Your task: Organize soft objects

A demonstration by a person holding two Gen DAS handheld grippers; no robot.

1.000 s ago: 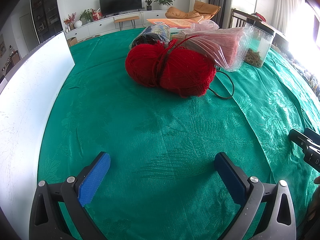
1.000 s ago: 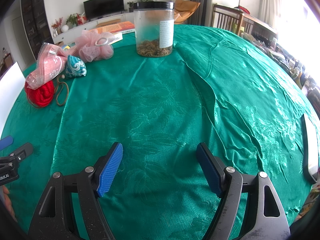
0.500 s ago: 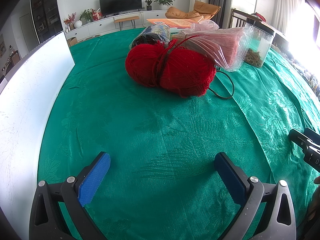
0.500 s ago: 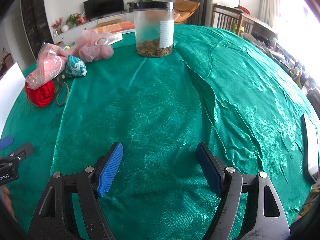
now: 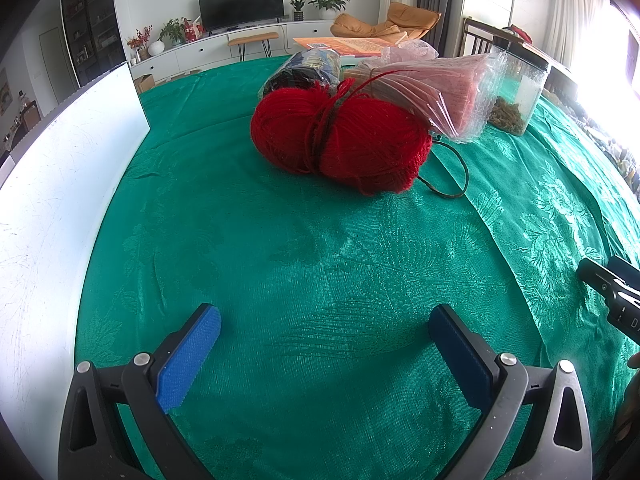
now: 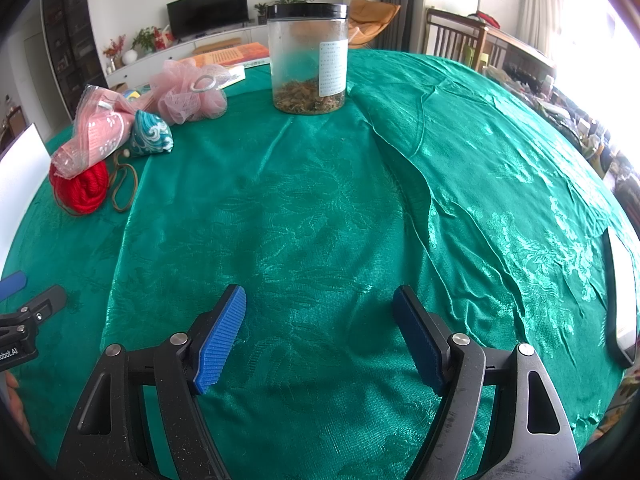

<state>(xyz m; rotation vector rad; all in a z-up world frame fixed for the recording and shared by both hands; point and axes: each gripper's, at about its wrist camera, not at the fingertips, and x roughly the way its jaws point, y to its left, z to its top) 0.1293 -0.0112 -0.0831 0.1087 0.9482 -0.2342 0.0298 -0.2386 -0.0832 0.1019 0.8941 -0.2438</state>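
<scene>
A white board (image 5: pixel 52 184) stands at the far left of the green tabletop (image 5: pixel 320 264). The left gripper (image 5: pixel 324 322) hangs low over the cloth with its two blue pads spread wide and nothing between them. Ahead of it, well apart, lies a ball of red yarn (image 5: pixel 340 140). A pink pack in a clear bag (image 5: pixel 436 92) leans on the yarn, and a brown loop of cord (image 5: pixel 452 180) lies just beside it. Further right are a small blue pouch (image 6: pixel 151 136), a pink puff (image 6: pixel 192 94), and a jar (image 6: pixel 307 58) with a black lid. The right gripper (image 6: pixel 320 312) is spread wide too, over bare cloth, and holds nothing.

It looks like sorting has not begun yet. The next move is likely to reach the left gripper forward to the yarn and squeeze it gently, since it is soft.
</scene>
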